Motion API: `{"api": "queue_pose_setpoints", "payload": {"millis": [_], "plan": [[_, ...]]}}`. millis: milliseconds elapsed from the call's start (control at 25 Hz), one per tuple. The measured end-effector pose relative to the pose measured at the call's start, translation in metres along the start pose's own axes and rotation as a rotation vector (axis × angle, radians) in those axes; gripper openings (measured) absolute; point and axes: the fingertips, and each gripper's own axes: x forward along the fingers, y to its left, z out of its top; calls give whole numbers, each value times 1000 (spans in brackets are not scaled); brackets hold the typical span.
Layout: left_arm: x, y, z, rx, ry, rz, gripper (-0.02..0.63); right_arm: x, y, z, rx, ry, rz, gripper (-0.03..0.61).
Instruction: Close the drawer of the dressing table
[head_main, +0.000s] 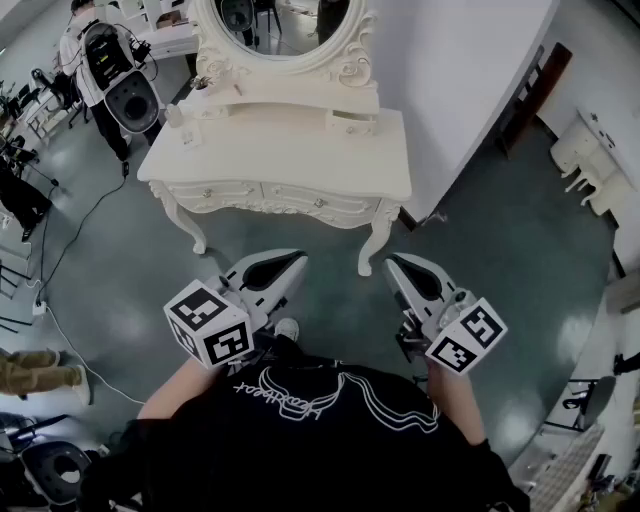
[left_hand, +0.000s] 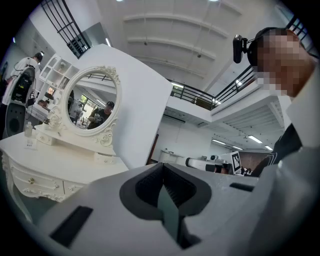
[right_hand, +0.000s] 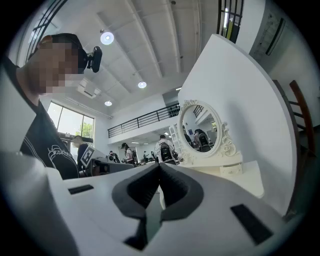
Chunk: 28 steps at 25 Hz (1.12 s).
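The white, carved wooden dressing table (head_main: 300, 160) with its oval mirror (head_main: 280, 28) stood in the upper middle of the head view, backed against a white wall and well apart from both tools. On its raised back shelf, the small white drawer (head_main: 350, 122) at the right seemed to jut past the shelf edge, so it was probably the one to push in. The two wide front drawers (head_main: 265, 197) looked flush.

The left gripper (head_main: 296, 262) and right gripper (head_main: 393, 264) sat level in the lower middle of the frame, side by side ahead of the person's black shirt (head_main: 320, 440), both aimed at the table. The fingers (left_hand: 146, 187) of each were pressed together with nothing between them. That suits a push with blunt tips rather than a grasp. The task looked not yet begun, since neither tool was near the small drawer and an approach was needed first.
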Motion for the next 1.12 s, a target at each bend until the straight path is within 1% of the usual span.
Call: {"api": "queue_pose_setpoints", "payload": {"millis": [160,360,400,480,560,760,960,1120], "plan": [[0,-3,0,-6,-2,-2,5,-5,-3,-1,6,3,-27,3],[3,0,-4,-20,6,-16,5,-5,-9,-5,-18,19,-78,11],[4,2,-5,-24,8,-16,5,-5,-10,-6,-19,23,-84,25],[5,4,-6,-28,9,-13,5,-5,-15,-9,-19,36,-101,88],[7,8,-6,-30,11,-10,5,-4,-21,-12,-19,51,-121,127],[12,25,-4,-40,8,-2,5,10,-38,-15,-30,72,-152,201],[23,51,1,-48,7,6,5,30,-59,-15,-22,75,-166,234],[38,79,3,-62,22,5,5,50,-82,-17,-15,84,-182,242]]}}
